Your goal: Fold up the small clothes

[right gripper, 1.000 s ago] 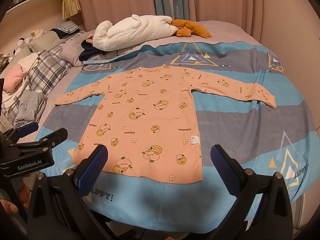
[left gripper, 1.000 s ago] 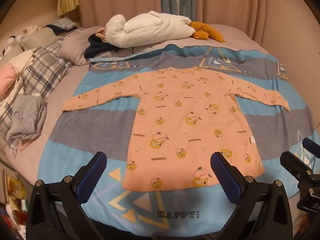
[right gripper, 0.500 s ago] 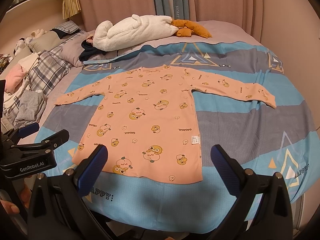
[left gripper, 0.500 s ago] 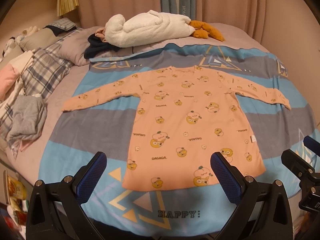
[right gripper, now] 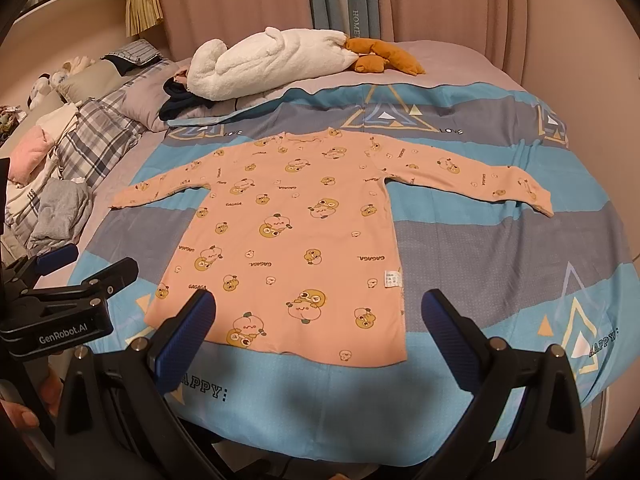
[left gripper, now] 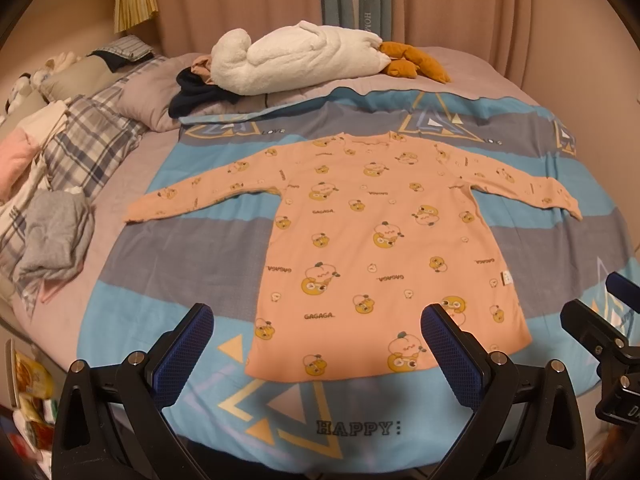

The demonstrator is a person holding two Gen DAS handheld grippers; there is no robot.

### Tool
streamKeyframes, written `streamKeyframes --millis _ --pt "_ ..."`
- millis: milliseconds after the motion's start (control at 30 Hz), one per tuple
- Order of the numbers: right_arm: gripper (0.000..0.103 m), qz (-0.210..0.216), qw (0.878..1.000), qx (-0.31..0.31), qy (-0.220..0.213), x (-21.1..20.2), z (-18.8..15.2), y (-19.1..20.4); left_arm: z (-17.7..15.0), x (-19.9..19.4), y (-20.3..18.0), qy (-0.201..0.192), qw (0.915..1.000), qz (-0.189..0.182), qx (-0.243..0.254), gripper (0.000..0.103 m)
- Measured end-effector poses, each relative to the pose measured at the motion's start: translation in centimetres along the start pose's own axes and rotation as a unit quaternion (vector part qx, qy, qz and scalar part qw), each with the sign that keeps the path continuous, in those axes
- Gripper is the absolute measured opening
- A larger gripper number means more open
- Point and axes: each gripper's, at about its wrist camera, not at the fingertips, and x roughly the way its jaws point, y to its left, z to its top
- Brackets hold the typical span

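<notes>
A small peach long-sleeved shirt [left gripper: 380, 236] with yellow cartoon prints lies flat on the blue and grey bedspread [left gripper: 180, 264], both sleeves spread out; it also shows in the right wrist view [right gripper: 296, 240]. My left gripper [left gripper: 316, 356] is open and empty, held above the shirt's near hem. My right gripper [right gripper: 316, 340] is open and empty, also just short of the hem. The right gripper shows at the right edge of the left wrist view [left gripper: 600, 332], and the left gripper at the left edge of the right wrist view [right gripper: 68, 300].
A white plush blanket [left gripper: 296, 60] and an orange stuffed toy [left gripper: 412, 62] lie at the far side of the bed. Plaid bedding [left gripper: 88, 140] and a grey garment [left gripper: 56, 236] are piled at the left. Curtains [left gripper: 440, 0] hang behind.
Both grippers have crept slightly forward toward the shirt's hem. The shirt has not moved and both grippers stay open.
</notes>
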Motion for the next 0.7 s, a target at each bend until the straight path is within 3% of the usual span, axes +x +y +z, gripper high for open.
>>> streamKeyframes --millis 467,700 --pt "0.103 0.002 1.0 0.002 0.004 0.4 -0.3 0.2 -0.1 0.2 0.0 -0.001 1.0 -0.005 0.002 0.102" --pt "0.103 0.082 0.995 0.049 0.014 2.6 -1.4 -1.8 -0.5 3.3 0.3 0.021 0.9986 -0.042 -0.024 0.102"
